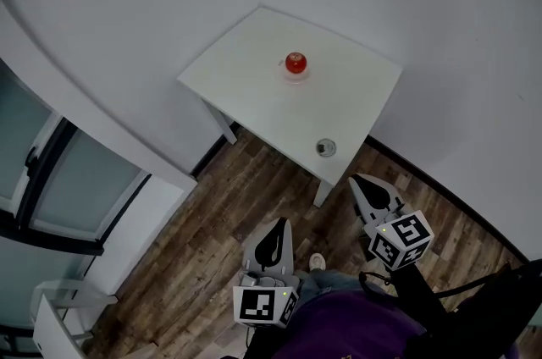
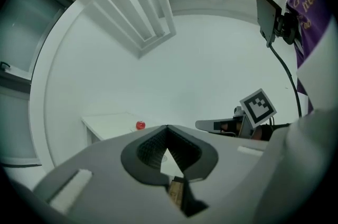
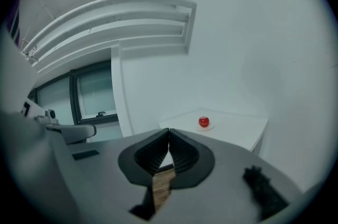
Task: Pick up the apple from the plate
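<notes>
A red apple [image 1: 295, 62] sits on a small white plate [image 1: 296, 74] near the middle of a white table [image 1: 246, 86] pushed against the wall. Both grippers hang over the wood floor, well short of the table's near edge. My left gripper [image 1: 279, 223] is shut with nothing in it, as is my right gripper [image 1: 356, 180], which is closer to the table's front corner. In the left gripper view the apple [image 2: 140, 125] is small and far beyond the closed jaws. The right gripper view has the apple [image 3: 204, 122] on its plate [image 3: 204, 128], ahead and slightly right of the closed jaws.
A small round object [image 1: 325, 148] lies near the table's front edge. A dark-framed window [image 1: 51, 179] runs along the left wall. The person's shoe [image 1: 317, 262] stands on the floor between the grippers. White walls close in behind and to the right of the table.
</notes>
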Available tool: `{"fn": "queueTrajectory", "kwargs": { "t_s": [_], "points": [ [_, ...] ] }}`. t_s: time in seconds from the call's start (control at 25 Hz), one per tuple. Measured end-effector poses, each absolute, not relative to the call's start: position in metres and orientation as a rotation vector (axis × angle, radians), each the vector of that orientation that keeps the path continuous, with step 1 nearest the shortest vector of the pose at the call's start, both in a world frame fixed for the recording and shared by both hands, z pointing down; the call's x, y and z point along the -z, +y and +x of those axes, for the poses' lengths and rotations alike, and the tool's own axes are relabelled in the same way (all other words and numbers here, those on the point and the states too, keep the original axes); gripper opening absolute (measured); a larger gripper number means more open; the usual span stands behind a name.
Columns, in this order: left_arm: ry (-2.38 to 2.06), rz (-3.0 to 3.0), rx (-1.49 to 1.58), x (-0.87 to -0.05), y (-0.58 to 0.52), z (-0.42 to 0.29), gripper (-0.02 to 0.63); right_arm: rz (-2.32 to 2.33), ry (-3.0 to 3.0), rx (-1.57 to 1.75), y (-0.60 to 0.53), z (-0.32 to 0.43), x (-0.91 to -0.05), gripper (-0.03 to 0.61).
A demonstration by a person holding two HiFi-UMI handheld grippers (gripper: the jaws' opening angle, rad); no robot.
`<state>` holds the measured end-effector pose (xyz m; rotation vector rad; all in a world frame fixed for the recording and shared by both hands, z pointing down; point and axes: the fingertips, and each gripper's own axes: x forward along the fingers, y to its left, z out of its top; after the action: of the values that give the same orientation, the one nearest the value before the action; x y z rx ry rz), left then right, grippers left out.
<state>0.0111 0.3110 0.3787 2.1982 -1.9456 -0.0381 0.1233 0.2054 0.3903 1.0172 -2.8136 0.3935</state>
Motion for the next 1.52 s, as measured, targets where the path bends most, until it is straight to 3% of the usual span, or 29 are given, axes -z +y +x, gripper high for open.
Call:
{"fn": "queueTrajectory", "kwargs": {
  "t_s": [0.64, 1.52],
  "points": [
    [-1.944, 2.191, 0.023, -0.387, 0.241, -0.010, 0.006, 1.070, -2.796, -0.397, 0.140, 0.118, -0.395, 0.011],
    [-1.743, 2.393, 0.001, -0.381, 0.051, -0.079, 0.008, 1.297, -2.715, -0.405, -0.019, 0.063, -0.391, 0.011]
  ]
}}
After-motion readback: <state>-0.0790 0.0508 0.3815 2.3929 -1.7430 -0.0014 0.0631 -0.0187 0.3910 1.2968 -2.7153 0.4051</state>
